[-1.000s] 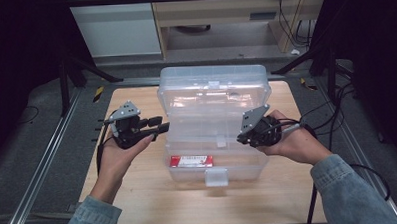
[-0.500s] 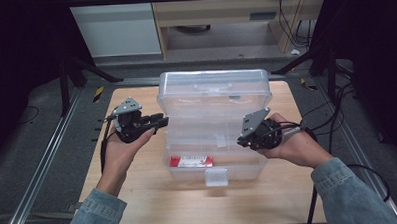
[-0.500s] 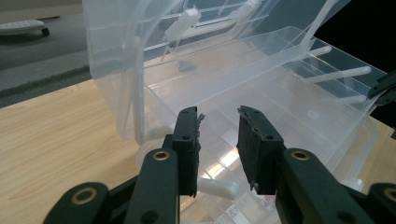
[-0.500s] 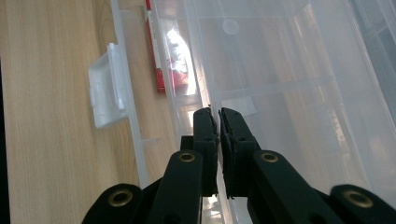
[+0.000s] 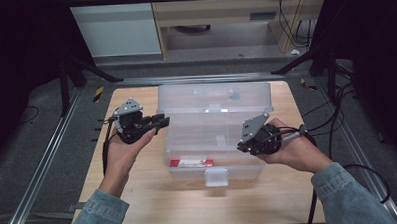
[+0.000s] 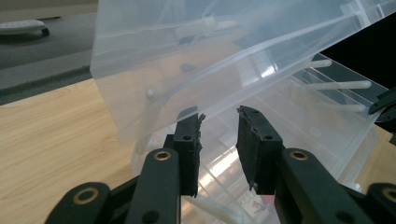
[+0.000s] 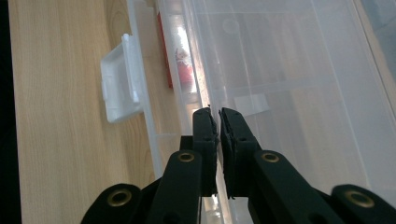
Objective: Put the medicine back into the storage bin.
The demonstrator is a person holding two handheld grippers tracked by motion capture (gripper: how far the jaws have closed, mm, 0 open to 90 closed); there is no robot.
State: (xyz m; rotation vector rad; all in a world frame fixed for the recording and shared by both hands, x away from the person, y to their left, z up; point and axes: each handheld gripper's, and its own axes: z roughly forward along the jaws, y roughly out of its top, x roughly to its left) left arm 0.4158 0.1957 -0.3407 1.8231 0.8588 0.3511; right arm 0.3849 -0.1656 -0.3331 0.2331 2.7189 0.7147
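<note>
1. High view: a clear plastic box point(image 5: 215, 136) sits in the middle of the wooden table point(image 5: 139, 204), its lid point(image 5: 215, 99) raised and leaning away from me, its white latch point(image 5: 216, 177) on the near edge facing me.
2. My left gripper point(image 5: 159, 122) hovers just beside the box's left side, jaws pointing right at the lid's left end. My left hand point(image 5: 123, 149) holds it from below.
3. My right gripper point(image 5: 243, 145) is at the box's right side, near the front corner, with my right hand point(image 5: 293, 151) behind it.
4. Left gripper view: my left gripper point(image 6: 219, 122) stands narrowly open, a clear gap between the jaws. The lid's point(image 6: 196, 60) lower edge lies just beyond the tips; I cannot tell whether a tip touches it. The open tray of the box point(image 6: 299, 116) spreads behind and to the right.
5. Right gripper view: my right gripper point(image 7: 214, 111) is almost closed, only a slit between the jaws. The thin front wall of the box point(image 7: 280, 93) runs straight into that slit, so I seem to pinch it.
6. Past the jaws, a red packet point(image 7: 180, 60) lies inside the box along that wall, and the latch point(image 7: 120, 84) juts out over the table point(image 7: 60, 116) to the left.
</note>
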